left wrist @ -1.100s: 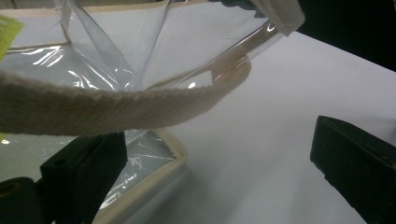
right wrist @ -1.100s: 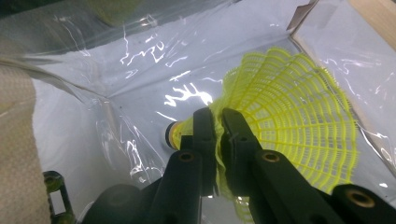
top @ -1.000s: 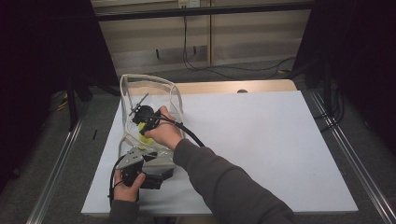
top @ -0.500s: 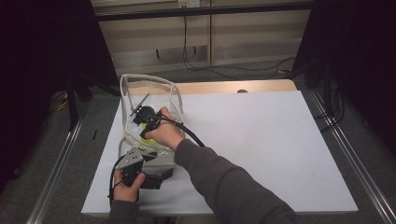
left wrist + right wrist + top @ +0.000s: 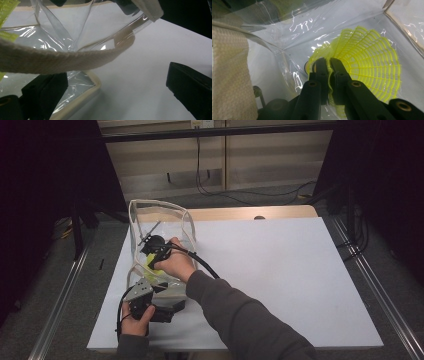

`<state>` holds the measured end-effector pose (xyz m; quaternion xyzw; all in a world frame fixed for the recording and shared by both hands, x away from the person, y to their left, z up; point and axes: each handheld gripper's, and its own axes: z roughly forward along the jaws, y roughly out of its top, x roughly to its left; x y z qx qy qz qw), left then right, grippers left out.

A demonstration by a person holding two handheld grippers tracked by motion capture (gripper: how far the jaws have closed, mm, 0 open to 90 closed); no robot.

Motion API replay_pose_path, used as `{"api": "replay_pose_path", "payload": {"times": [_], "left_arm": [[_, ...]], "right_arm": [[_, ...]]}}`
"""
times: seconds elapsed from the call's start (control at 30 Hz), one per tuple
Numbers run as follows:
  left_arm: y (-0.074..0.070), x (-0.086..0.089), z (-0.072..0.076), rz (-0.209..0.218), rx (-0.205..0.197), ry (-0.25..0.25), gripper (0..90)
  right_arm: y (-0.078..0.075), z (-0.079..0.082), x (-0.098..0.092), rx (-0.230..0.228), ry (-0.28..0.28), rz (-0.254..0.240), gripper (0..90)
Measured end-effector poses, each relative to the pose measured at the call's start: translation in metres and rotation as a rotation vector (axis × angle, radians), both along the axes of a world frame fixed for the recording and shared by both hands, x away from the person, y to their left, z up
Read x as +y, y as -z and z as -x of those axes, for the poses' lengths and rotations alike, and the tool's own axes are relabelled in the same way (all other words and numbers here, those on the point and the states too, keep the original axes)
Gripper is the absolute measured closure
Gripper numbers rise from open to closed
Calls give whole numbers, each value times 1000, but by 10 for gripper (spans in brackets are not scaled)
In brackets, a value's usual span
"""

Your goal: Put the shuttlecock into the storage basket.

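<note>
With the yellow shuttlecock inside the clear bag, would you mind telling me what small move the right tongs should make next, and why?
Probably open the right tongs and let go. Their jaws, which have just been closing, pinch the yellow shuttlecock's mesh skirt, already well inside the clear bag. The left tongs, jaws apart, sit at the bag's cloth-trimmed rim, so the mouth looks open enough for backing out.

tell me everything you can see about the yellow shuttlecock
The yellow shuttlecock has a bright, net-like plastic skirt of thin ribs fanning wide, with a small rounded head partly hidden behind the jaws. It is inside the clear plastic bag, low down near the bottom film. The right gripper is shut on the skirt's edge near the head, and its jaws have just been closing. In the high view it shows as a yellow patch by the hand.
</note>
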<state>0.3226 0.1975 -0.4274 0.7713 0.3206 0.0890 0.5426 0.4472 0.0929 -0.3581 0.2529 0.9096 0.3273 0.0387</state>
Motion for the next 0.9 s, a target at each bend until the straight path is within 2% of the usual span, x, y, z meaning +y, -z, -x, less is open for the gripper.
{"api": "replay_pose_path", "payload": {"times": [0.17,0.3,0.4,0.6,0.73,0.8,0.9], "left_arm": [[0,0,0,-4,0,-1,38],[0,0,0,-5,-1,2,38],[0,0,0,-6,-2,-1,38],[0,0,0,-4,-4,1,38],[0,0,0,-5,-3,1,38],[0,0,0,-5,-3,2,38],[0,0,0,-4,-4,1,38]], "right_arm": [[0,0,-1,14,-12,-15,837],[1,1,0,12,-2,-15,765],[2,2,1,22,-11,-2,705],[1,1,-1,21,5,13,651],[-1,0,-3,30,2,3,712],[-1,0,-4,29,-7,0,837],[-2,1,-4,26,-20,-16,863]]}}
